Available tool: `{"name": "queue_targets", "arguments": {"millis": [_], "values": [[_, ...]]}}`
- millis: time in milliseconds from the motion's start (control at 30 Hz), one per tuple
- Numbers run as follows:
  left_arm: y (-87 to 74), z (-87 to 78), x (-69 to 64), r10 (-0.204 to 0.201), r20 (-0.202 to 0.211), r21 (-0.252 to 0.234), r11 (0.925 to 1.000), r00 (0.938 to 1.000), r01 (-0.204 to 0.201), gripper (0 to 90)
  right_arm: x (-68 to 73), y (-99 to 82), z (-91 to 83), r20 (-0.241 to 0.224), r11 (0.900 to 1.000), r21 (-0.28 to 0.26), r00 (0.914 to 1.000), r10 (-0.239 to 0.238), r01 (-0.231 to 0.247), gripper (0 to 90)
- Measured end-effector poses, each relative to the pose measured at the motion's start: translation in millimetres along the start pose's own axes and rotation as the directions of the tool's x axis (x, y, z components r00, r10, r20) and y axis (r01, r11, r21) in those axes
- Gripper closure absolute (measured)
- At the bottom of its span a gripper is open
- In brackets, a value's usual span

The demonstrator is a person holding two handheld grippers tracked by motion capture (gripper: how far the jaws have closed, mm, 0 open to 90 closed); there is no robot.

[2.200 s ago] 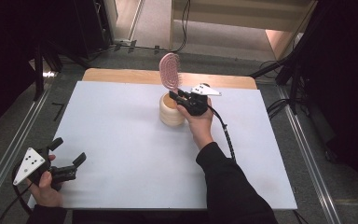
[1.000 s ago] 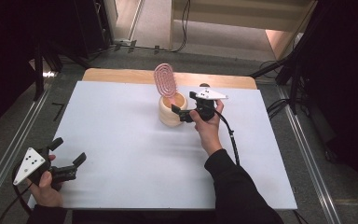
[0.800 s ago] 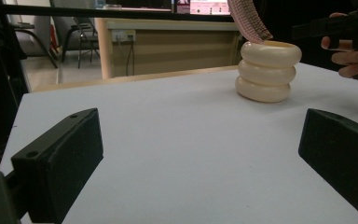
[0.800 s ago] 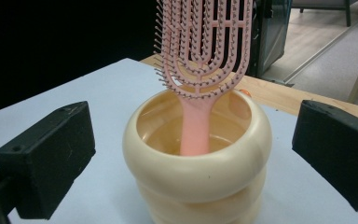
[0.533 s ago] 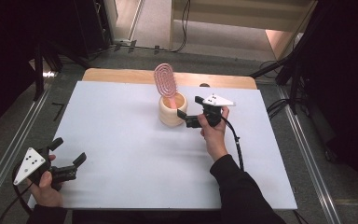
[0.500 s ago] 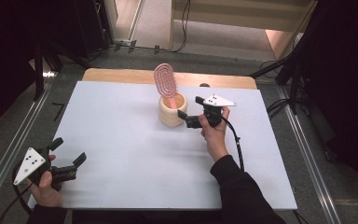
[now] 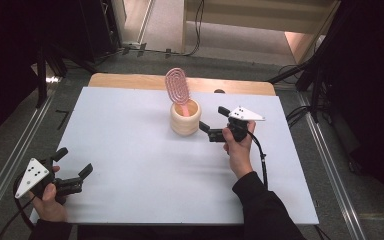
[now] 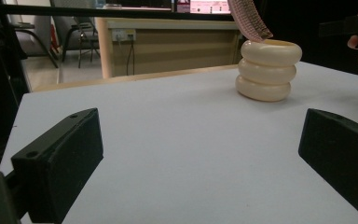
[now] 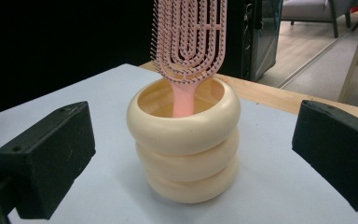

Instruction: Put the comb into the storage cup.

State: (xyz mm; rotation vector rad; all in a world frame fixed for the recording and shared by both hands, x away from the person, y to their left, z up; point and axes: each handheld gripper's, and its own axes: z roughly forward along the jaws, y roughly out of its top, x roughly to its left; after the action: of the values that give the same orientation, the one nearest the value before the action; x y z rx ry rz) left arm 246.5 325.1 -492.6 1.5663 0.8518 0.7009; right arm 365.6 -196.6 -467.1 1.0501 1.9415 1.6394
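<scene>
Pink brush point(image 9: 191, 42) standing handle-down in cream ringed cup point(image 9: 185, 144) (no readable label on either), right gripper point(image 7: 214, 124) just beside cup, jaws wide and empty; left gripper point(image 7: 72, 165) well apart from cup, likewise wide.

Dim room, grey floor point(image 7: 145, 65), wooden counter point(image 8: 168, 46) behind.
</scene>
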Motion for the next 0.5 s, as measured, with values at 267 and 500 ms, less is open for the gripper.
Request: {"name": "queue_targets", "arguments": {"millis": [267,500], "values": [[0.0,0.0,-0.2,0.001,0.0,0.0,1.0,1.0,-0.001,0.3,0.3,-2.0,-17.5,0.009,0.9999,-0.014,0.9999,-0.004,0.005,0.0],[0.0,-0.1,-0.4,0.002,-0.002,0.001,1.0,1.0,-0.002,0.3,-3.3,-6.6,-35.3,0.022,0.9998,-0.016,0.9997,-0.009,0.009,0.0]]}}
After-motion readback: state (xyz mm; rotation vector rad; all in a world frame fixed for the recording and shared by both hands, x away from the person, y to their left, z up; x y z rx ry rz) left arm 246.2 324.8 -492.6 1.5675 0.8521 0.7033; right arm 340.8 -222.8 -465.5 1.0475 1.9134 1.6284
